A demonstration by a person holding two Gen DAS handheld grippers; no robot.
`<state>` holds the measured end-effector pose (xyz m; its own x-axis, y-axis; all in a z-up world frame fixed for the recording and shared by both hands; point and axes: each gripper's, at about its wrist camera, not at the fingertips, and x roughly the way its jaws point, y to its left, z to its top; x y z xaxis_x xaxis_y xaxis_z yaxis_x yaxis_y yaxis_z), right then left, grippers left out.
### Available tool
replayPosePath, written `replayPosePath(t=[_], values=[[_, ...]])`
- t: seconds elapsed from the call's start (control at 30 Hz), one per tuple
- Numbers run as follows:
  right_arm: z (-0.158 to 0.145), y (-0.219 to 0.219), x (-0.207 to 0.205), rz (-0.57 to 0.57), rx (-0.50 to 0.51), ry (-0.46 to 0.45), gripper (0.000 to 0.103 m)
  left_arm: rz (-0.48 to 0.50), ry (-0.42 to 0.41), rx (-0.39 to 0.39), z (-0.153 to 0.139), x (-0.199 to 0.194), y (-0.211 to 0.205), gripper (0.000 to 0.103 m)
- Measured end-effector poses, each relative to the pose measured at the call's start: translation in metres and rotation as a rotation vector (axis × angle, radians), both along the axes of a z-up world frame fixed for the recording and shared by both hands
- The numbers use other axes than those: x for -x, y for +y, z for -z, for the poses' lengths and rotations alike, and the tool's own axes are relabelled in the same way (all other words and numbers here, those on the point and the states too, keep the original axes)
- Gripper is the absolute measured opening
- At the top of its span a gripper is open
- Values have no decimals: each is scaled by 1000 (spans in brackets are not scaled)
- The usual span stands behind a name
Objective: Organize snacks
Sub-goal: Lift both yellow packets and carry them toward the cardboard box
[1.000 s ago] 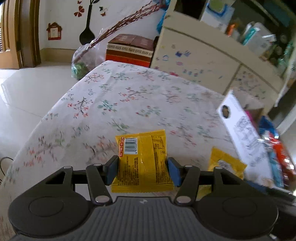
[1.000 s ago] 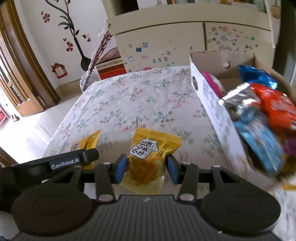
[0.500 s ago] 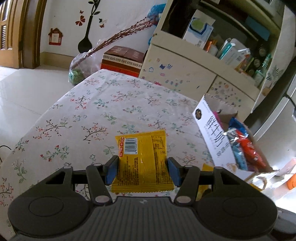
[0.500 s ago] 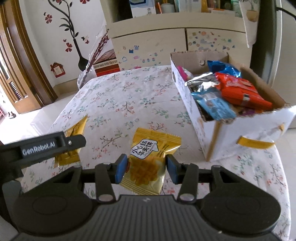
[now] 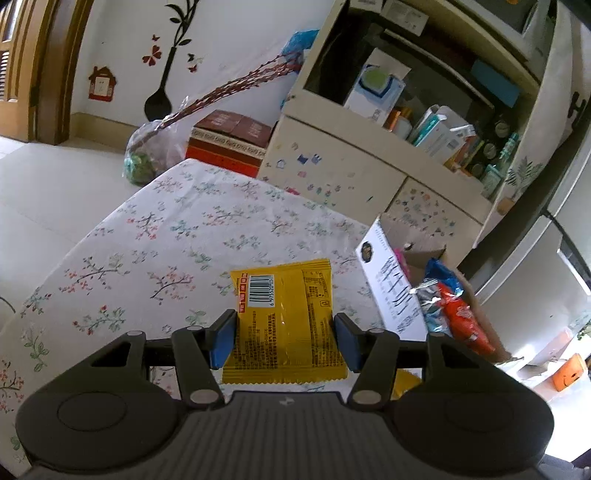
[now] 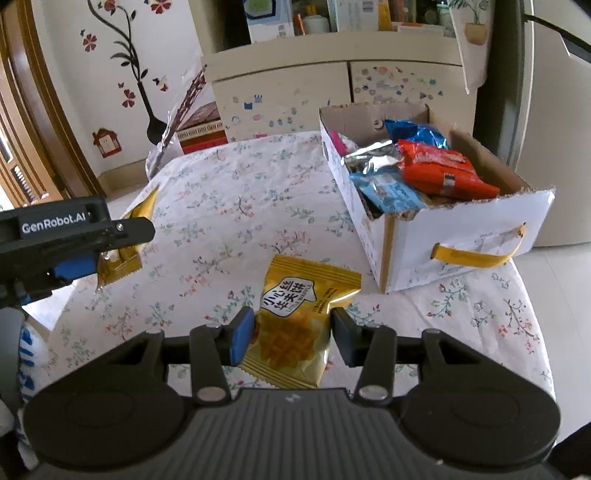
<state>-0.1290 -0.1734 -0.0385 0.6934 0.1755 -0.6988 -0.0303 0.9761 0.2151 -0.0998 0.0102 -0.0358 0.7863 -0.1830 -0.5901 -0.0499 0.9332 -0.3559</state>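
Yellow barcode-side packet sits clamped in my left gripper above the floral tablecloth. Only my right view shows the waffle packet gripped by the right gripper, near the snack box.

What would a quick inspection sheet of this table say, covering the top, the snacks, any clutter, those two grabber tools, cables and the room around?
Surface: table under a floral tablecloth.
Job's things: two yellow packets, one barcode side up, one labelled waffle packet; cardboard box holding blue, silver and red snack bags.
Clutter: nothing seen on the cloth besides these.
Grippers: left gripper shut on the barcode packet; right gripper shut on the waffle packet; both held above the cloth.
Cables: one dark cable by the fridge, top right.
Surroundings: stickered cabinet, shelves of boxes, wall decals, wooden door.
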Motion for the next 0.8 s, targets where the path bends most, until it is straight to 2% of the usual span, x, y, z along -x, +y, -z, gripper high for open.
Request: replayPosePath(t=[0.27, 0.4, 0.5, 0.6, 0.8], values=[[-44, -18, -4, 11, -10, -104, 47, 63, -105, -17, -36, -7, -19, 62], [-71, -39, -8, 27, -61, -152, 47, 99, -154, 6, -55, -11, -28, 62], [-90, -56, -11, 43, -92, -199, 47, 134, -184, -31, -66, -16, -39, 62], [-106, -71, -15, 50, -91, -242, 47, 147, -203, -23, -76, -24, -43, 62], [-119, -102, -27, 100, -85, -275, 47, 201, -247, -44, -93, -40, -56, 62]])
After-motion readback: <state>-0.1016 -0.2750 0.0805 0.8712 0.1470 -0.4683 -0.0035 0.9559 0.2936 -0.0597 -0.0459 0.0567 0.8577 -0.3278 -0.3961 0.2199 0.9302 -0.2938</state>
